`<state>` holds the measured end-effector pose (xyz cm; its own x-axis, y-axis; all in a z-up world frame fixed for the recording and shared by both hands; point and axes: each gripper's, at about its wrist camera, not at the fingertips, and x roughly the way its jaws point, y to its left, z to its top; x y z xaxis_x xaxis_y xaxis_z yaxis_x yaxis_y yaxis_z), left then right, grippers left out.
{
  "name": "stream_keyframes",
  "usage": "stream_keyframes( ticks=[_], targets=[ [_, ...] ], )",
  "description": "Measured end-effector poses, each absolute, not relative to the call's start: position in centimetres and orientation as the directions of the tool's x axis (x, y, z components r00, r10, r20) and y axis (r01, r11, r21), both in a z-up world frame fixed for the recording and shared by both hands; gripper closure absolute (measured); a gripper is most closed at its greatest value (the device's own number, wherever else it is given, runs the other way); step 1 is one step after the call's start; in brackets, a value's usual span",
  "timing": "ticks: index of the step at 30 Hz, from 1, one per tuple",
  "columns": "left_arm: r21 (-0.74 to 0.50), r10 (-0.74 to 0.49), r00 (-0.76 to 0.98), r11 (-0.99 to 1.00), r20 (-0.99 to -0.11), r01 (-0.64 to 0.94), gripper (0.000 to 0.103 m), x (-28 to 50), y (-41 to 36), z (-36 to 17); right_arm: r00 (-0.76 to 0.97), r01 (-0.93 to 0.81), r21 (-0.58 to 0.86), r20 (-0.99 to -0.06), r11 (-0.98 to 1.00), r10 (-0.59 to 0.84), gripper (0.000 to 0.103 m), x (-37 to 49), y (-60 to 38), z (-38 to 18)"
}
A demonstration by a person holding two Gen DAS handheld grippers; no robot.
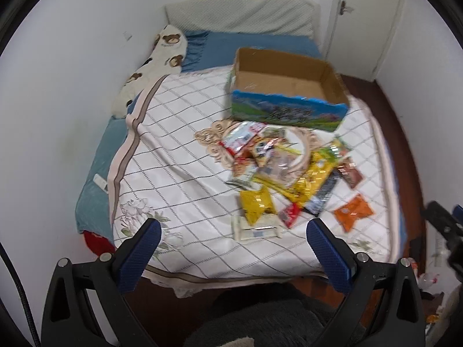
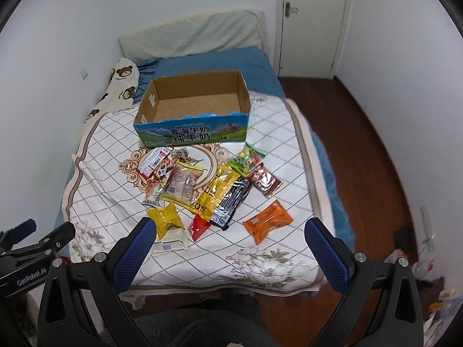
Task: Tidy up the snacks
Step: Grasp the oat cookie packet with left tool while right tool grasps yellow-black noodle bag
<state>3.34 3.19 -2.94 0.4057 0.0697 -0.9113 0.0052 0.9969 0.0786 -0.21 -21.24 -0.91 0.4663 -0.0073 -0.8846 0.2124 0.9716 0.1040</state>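
Observation:
An open, empty cardboard box (image 1: 289,86) (image 2: 196,98) with a blue printed side stands on the bed. In front of it lies a pile of snack packets (image 1: 283,167) (image 2: 202,179): a yellow packet (image 2: 166,217), a long black one (image 2: 231,199), an orange one (image 2: 267,221) apart at the right, a red one (image 2: 199,225), a white one (image 2: 170,243). My left gripper (image 1: 233,231) is open and empty above the bed's near edge. My right gripper (image 2: 228,228) is open and empty, also short of the pile.
The bed has a white checked cover (image 2: 101,173), a blue sheet (image 2: 217,60) and a bear-print pillow (image 2: 121,78) by the left wall. Wooden floor (image 2: 361,144) and a white door (image 2: 312,23) lie to the right. Clutter sits on the floor at the lower right (image 2: 428,266).

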Motion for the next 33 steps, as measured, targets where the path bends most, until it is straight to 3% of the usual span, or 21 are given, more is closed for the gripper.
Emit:
stream_keyframes(
  ticks=[9,15,23,26,29,31,33],
  targets=[
    [0.161,0.154,0.258,0.987,-0.954,0.006,0.000,10.4,3.8,-14.0,0.269,0.352,0.216,-0.955,0.911,0.123,0.000,7.7,-24.8,-17.6],
    [0.202,0.171,0.201,0.969,-0.965,0.144,0.000,15.8,0.7,-20.3,0.159,0.408,0.244,-0.968,0.880,0.195,0.000,13.0,-24.7,-27.8],
    [0.240,0.224,0.105,0.952,-0.969,0.191,0.000,22.1,1.0,-28.6,0.080,0.475,0.225,-0.974,0.851,0.213,0.001,18.2,-23.4,-36.3],
    [0.217,0.206,0.070,0.954,-0.976,0.208,0.002,23.7,1.1,-30.8,0.055,0.472,0.220,-0.974,0.854,0.221,0.010,19.2,-23.0,-38.2],
    [0.170,0.163,0.051,0.963,-0.985,0.208,0.023,24.7,1.3,-32.2,0.038,0.445,0.217,-0.974,0.869,0.224,0.013,20.1,-22.3,-39.3],
    [0.136,0.134,0.024,0.969,-0.991,0.204,0.050,24.9,1.5,-32.9,0.021,0.411,0.207,-0.976,0.888,0.218,0.014,20.5,-21.8,-39.5],
    [0.122,0.121,0.017,0.973,-0.992,0.196,0.052,24.8,1.9,-33.3,0.005,0.354,0.195,-0.978,0.915,0.207,0.016,21.0,-21.1,-39.6]
  ],
)
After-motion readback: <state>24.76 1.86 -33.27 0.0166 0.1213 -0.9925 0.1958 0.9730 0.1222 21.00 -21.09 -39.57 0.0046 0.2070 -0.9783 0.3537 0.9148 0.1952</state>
